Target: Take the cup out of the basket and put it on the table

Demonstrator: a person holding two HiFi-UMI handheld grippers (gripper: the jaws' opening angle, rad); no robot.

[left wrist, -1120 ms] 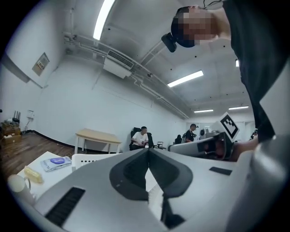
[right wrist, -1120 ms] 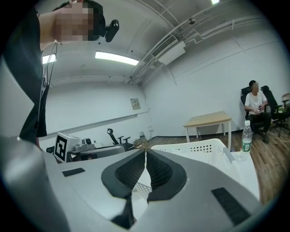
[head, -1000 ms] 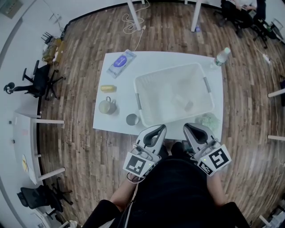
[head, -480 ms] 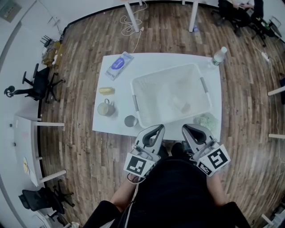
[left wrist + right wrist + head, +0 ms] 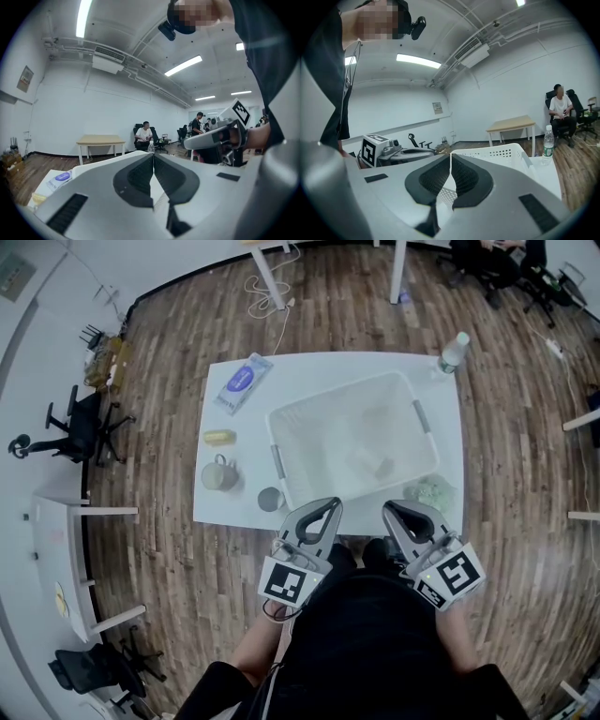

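1. We see the left gripper and the right gripper with jaws closed together, holding nothing.
2. The cup lies inside the basket, near its right front corner.

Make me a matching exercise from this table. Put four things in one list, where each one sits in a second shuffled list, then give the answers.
Things:
1. water bottle
2. blue-labelled packet
3. green bundle
4. small grey cup

Places, seen from the person's side:
A. near edge of the table, just left of the basket
B. far right corner of the table
C. near right, beside the basket's near right corner
D. far left corner of the table

Pairs: 1-B, 2-D, 3-C, 4-A
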